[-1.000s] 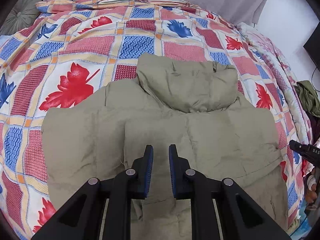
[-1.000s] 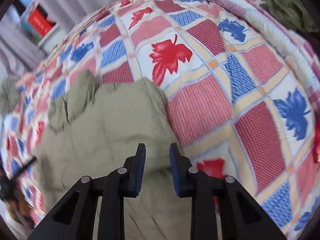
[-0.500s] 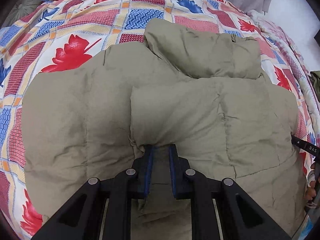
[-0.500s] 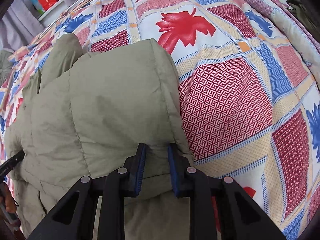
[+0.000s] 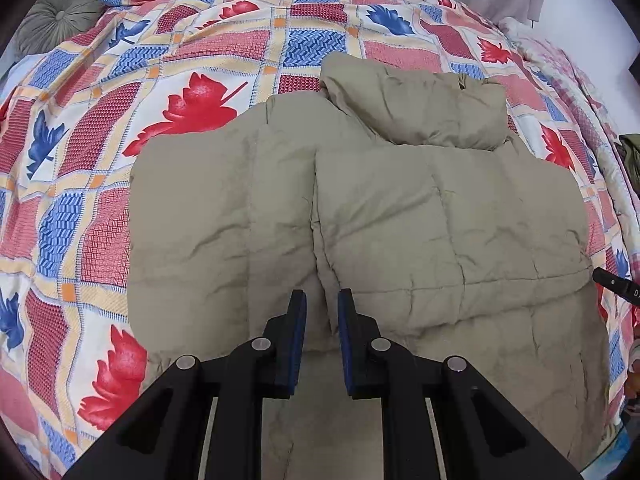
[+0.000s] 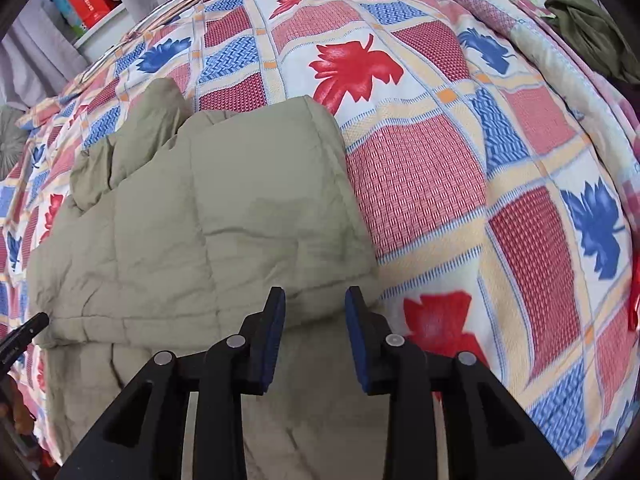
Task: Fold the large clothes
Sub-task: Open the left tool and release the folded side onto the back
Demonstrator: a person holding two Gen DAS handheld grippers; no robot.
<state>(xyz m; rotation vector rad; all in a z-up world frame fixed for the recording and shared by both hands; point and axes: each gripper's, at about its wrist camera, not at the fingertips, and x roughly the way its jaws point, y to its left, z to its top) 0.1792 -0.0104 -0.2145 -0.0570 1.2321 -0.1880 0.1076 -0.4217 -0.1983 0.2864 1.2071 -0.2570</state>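
Note:
A khaki puffer jacket lies on the bed with its hood at the far end. One side panel is folded over onto its body. My left gripper is shut on the inner edge of that folded panel, and the cloth runs down between its blue pads. My right gripper sits at the panel's outer corner; its jaws are opening, and the corner lies loose between them. Each gripper's black tip shows at the edge of the other view: the right gripper and the left gripper.
A patterned quilt with red and blue leaves covers the bed. A round grey cushion lies at the far left corner. A dark green garment rests on a floral blanket at the right edge. A shelf holds a red box.
Both grippers came down close over the jacket. The left view then drew back and leftward, still on the fold edge. The right jaws widened and their pads came off the corner.

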